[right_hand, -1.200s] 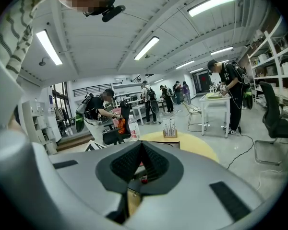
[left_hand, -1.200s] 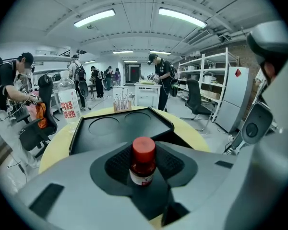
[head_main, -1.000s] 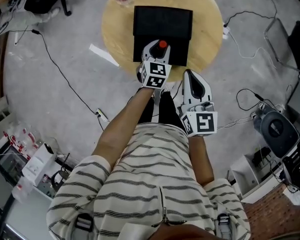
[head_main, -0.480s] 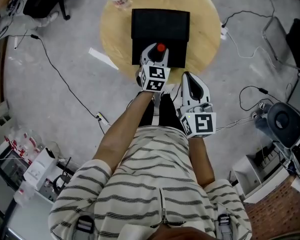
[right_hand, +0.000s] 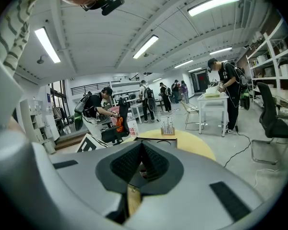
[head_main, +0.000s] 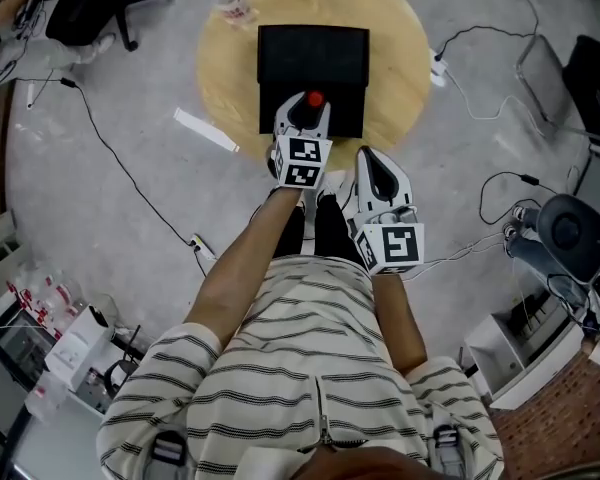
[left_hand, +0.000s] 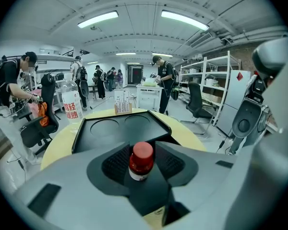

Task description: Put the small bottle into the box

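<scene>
Just at the near end of the box (head_main: 313, 53), the outstretched left claw (head_main: 308, 110) is opening, the small bottle (left_hand: 141, 161) upright between its jaws.

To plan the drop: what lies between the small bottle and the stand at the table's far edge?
The black box, with two round hollows in its floor, then bare table. The left gripper view shows it.

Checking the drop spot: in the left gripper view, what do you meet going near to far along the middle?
small bottle → box → rack
</scene>
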Demonstrator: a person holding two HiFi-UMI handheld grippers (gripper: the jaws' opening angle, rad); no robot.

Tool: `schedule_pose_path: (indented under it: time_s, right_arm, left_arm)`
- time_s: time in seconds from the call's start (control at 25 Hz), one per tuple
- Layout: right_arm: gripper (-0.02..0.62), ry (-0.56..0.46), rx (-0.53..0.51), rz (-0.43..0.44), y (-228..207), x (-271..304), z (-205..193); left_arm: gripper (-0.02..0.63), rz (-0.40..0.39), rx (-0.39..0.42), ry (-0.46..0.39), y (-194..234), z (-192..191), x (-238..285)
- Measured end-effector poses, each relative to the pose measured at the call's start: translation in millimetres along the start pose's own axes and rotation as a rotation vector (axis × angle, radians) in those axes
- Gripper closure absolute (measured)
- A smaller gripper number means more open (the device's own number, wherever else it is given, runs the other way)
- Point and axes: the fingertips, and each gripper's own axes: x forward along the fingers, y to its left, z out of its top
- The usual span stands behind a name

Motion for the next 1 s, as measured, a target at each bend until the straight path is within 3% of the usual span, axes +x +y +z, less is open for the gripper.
schedule_pose_path:
  time_s: [0.44,0.6,1.0]
  right_arm:
    - [0.583,-0.039,-0.022,0.009,7,-17,14]
    - [0.583,-0.05,-0.035,0.005,9,-19,25]
    - [0.583,-0.087,-0.044,0.015,15,-20,48]
  left_arm:
    - [0.446,0.018,-0.004,-0.061,-6,23,-38]
    - [0.463,0.032,0.037,-0.111,-8,42,-56]
    - [0.525,0.004,0.013,-0.207,-18,84,-100]
